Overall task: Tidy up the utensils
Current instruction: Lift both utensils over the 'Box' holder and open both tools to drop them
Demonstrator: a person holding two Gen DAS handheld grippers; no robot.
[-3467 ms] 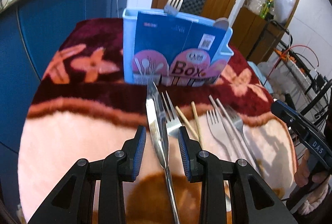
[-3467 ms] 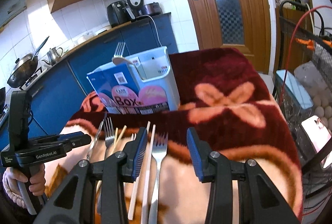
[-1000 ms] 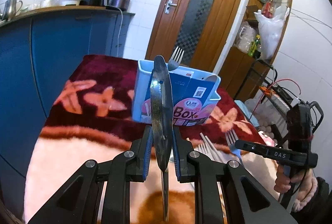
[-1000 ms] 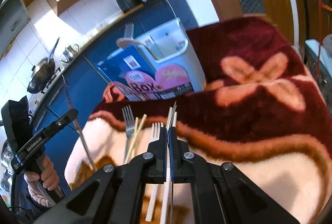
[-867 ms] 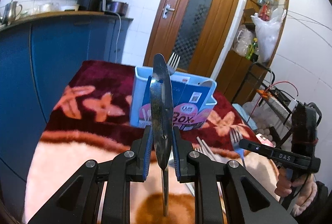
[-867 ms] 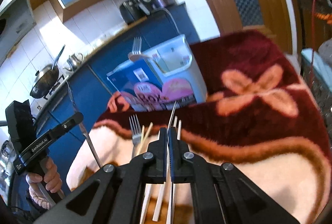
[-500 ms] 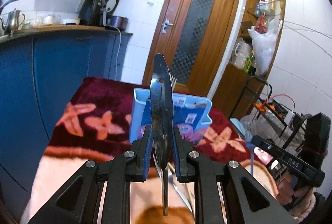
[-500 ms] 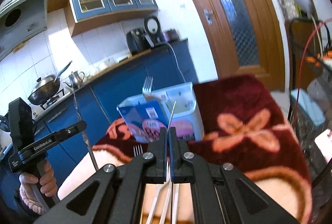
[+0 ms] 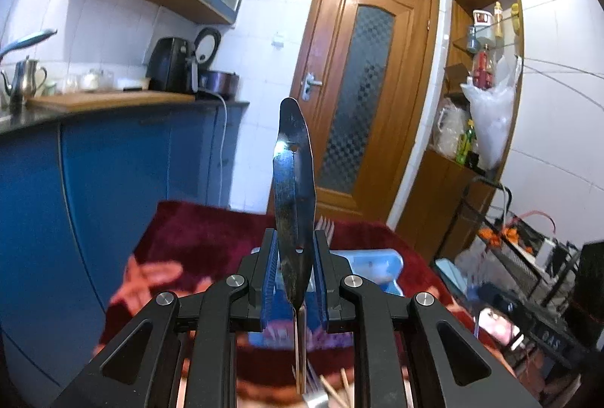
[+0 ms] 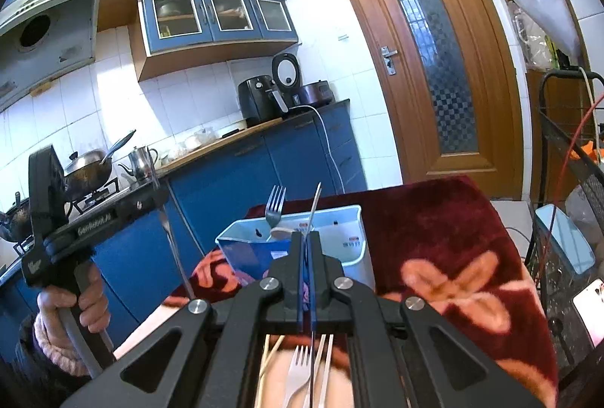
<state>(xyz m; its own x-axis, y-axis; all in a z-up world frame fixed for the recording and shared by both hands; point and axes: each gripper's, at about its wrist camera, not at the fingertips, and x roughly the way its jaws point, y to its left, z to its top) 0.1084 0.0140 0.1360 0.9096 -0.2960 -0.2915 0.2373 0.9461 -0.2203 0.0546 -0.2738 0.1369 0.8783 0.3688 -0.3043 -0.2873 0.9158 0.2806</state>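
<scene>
Both grippers have risen off the blanket (image 10: 445, 219), the left gripper (image 9: 292, 279) clamping a knife (image 9: 293, 189) and the right gripper (image 10: 305, 257) pinching a thin utensil (image 10: 315, 204), neither yet in the caddy (image 10: 351, 249) (one fork (image 10: 275, 206) stands there; forks (image 10: 298, 366) and chopsticks (image 10: 270, 351) remain loose).

A dark red blanket (image 10: 445, 219) with peach flowers covers the table. Behind it, blue base cabinets (image 9: 113, 173) carry a wooden counter edge, with a black air fryer (image 10: 260, 98) and a steel kettle (image 10: 141, 156) on top. A wooden door (image 9: 362, 98) with patterned glass stands at the far end.
</scene>
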